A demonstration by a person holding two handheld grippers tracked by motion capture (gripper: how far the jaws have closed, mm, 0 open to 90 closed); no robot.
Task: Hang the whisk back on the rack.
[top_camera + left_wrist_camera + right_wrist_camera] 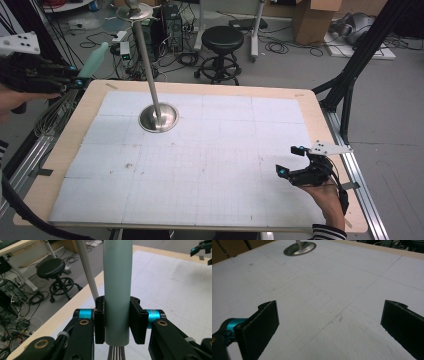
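Whisk (95, 58), most likely, judging by the wires under its pale green handle, sits clenched in the left gripper (117, 320), well to the left of the metal stand (158, 118) and off the table (310, 107) edge. The right gripper (291, 160) hovers released, well apart from the stand. The carry seems in hand; next calls for bringing the whisk toward the stand.

Right claw (329, 327) gapes over the white board (332, 285) (steel base (300, 248) far off)
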